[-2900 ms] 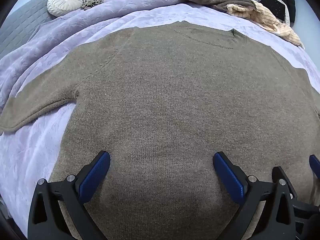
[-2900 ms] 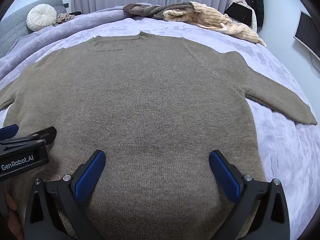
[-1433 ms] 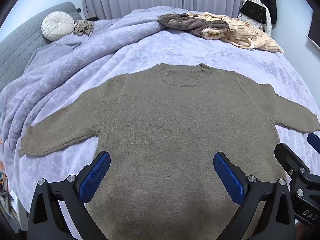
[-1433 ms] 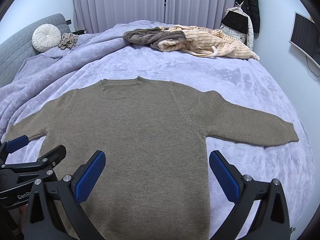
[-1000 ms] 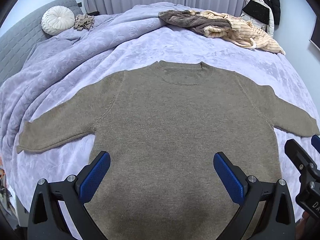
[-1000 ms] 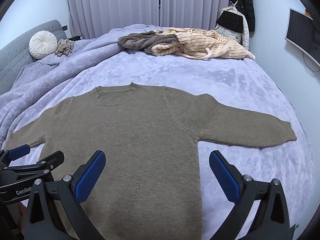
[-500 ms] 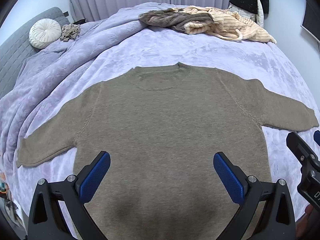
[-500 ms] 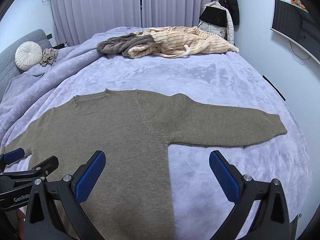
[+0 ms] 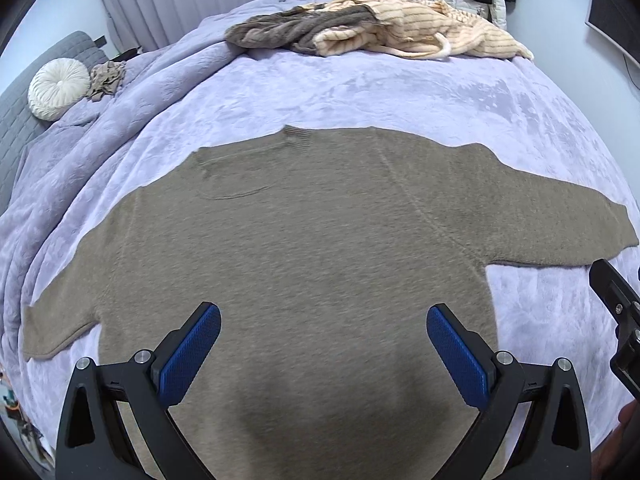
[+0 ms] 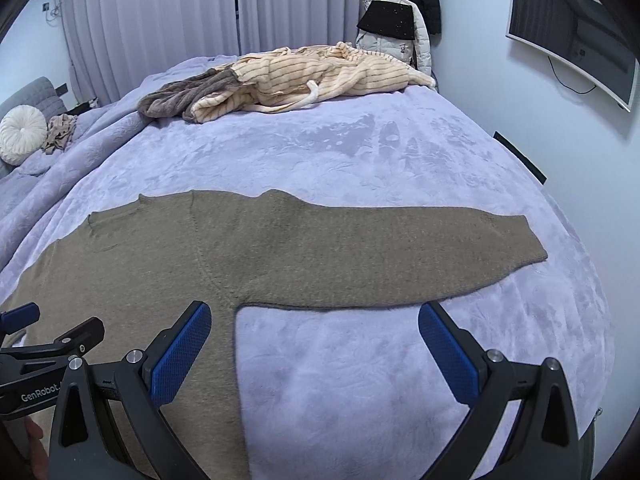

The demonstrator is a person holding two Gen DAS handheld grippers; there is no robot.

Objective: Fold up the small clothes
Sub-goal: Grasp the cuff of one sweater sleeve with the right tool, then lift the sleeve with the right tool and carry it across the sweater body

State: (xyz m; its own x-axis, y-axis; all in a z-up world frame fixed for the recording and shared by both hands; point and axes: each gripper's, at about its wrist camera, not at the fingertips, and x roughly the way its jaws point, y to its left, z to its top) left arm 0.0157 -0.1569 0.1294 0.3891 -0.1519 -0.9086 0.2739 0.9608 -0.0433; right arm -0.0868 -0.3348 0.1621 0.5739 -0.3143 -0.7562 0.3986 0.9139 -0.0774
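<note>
The sweater (image 9: 304, 248) is plain olive-brown on a lavender blanket (image 10: 360, 152) with a faint embossed pattern. Beyond the sweater lie a cream garment (image 10: 320, 74) with thin dark stripes and a grey-brown one (image 10: 180, 98). Both grippers' pads (image 10: 180, 354) are blue on black frames.

both grippers — left gripper (image 9: 323, 350), right gripper (image 10: 314, 346) — jaws wide apart

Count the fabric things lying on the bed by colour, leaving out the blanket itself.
Olive-brown: 1, the sweater spread flat.
Cream striped: 1, the garment at the far end.
Dark grey-brown: 1, the garment beside it.
White: 1, the round cushion.
Tan: 1, the small crumpled cloth.
Total: 5.
</note>
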